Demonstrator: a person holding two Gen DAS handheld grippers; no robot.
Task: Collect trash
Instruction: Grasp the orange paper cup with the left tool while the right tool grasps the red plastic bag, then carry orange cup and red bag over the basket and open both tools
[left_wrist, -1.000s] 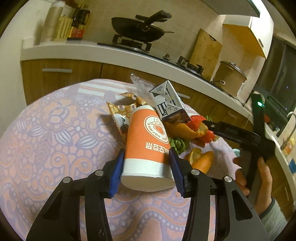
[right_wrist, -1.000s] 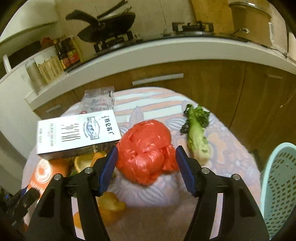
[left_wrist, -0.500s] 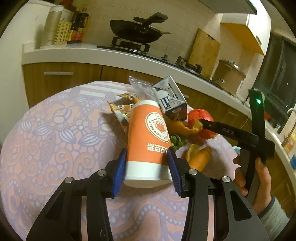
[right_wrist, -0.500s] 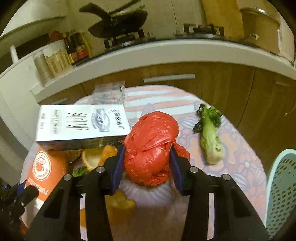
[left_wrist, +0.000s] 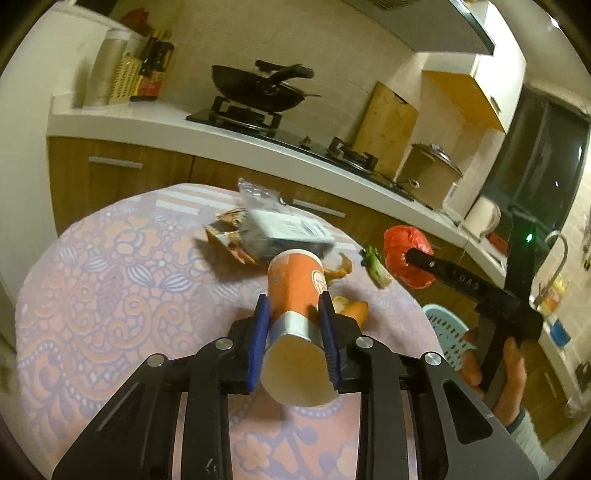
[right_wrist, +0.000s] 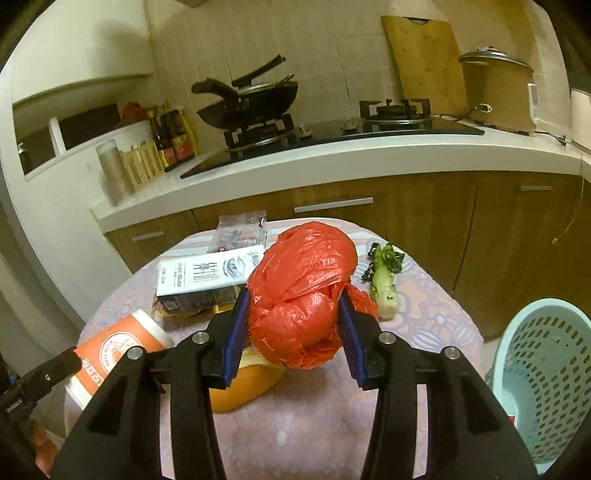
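Nearest, the left gripper (left_wrist: 294, 334) had just been closing and pinched an orange paper cup (left_wrist: 295, 295) near its base, the cup lifted and tilted, its mouth away. The right gripper (right_wrist: 293, 328) clamped a crumpled red plastic bag (right_wrist: 301, 291), jaws partly apart. Right of the table (right_wrist: 314, 424) stood a pale blue basket (right_wrist: 546, 373), what it held unclear. Farther off lay a milk carton (right_wrist: 207, 275) and a green vegetable stalk (right_wrist: 384, 280).

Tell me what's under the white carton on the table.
Under the white carton, a crumpled snack wrapper sticks out, and a clear plastic bag lies behind it. Anything flat beneath the carton's middle is covered.
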